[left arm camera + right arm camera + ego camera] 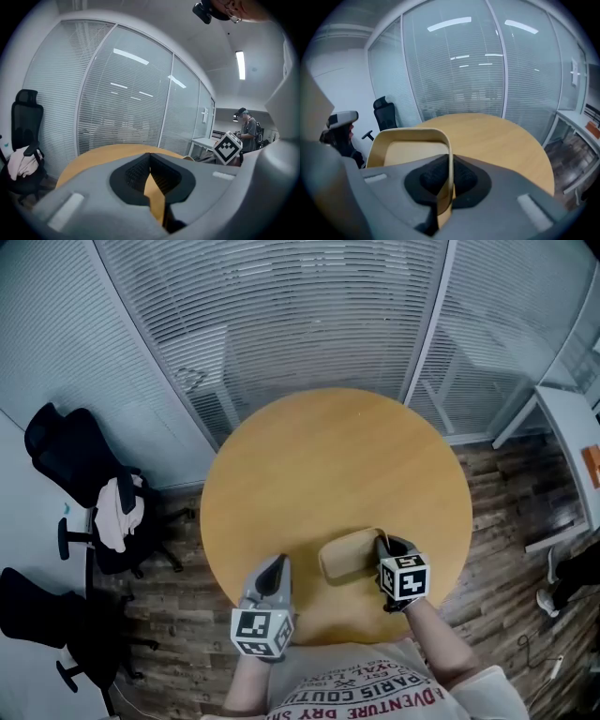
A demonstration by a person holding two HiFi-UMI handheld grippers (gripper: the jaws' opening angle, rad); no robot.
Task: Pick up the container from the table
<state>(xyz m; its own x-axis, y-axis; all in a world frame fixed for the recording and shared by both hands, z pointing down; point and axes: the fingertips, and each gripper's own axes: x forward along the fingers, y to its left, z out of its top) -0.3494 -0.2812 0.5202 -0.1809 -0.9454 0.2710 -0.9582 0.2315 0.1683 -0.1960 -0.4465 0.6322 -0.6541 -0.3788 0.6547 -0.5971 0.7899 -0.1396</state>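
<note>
The container [410, 150], gripped by one thin wall in the right claw [449, 164] with its body left of the jaws, could be tilted or dropped by that off-centre hold; the left claw [150, 159] is closed, empty.

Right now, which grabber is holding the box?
The right gripper: its jaws pinch the tan container's wall. The left gripper is shut on nothing.

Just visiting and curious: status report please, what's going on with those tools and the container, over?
Left tool shut, empty. Right tool clamped on container wall. Nothing in the way.
</note>
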